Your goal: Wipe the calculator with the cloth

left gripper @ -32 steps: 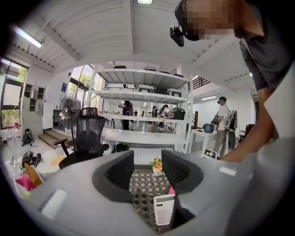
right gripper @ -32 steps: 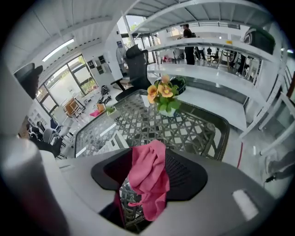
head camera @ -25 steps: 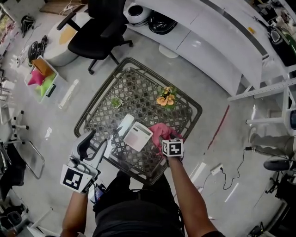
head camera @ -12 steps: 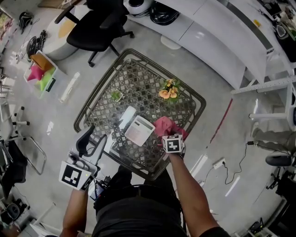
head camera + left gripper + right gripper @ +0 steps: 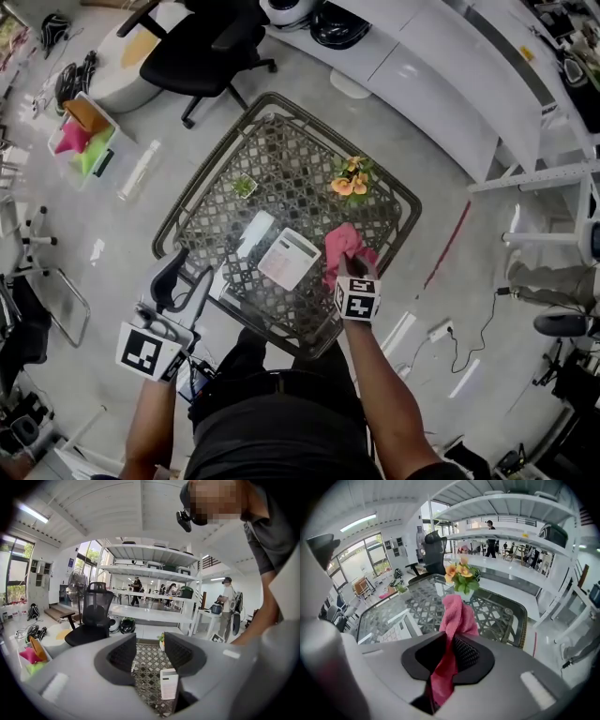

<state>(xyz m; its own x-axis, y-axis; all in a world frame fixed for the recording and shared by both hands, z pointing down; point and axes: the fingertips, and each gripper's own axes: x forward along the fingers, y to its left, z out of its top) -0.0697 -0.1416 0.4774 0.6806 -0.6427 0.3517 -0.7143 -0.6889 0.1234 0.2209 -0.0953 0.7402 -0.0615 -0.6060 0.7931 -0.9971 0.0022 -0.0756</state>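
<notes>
A white calculator (image 5: 289, 259) lies near the front of the glass-topped lattice table (image 5: 281, 131). Just right of it a pink cloth (image 5: 343, 247) hangs lifted off the glass, pinched in my right gripper (image 5: 351, 266), whose jaws are shut on it. In the right gripper view the pink cloth (image 5: 454, 620) runs between the pads and stands up beyond them, with the calculator (image 5: 396, 631) to its left. My left gripper (image 5: 183, 281) hovers off the table's front-left corner, open and empty. The left gripper view shows the calculator (image 5: 168, 684) between its fingers, farther off.
A small pot of orange flowers (image 5: 352, 180) and a little green plant (image 5: 245, 186) stand on the table. A white remote-like bar (image 5: 254, 234) lies left of the calculator. A black office chair (image 5: 202, 42) is behind the table, and a white curved counter (image 5: 441, 75) to the right.
My right gripper has closed on the pink cloth and lifted it from a heap on the glass into a hanging strip. The left gripper has barely moved.
</notes>
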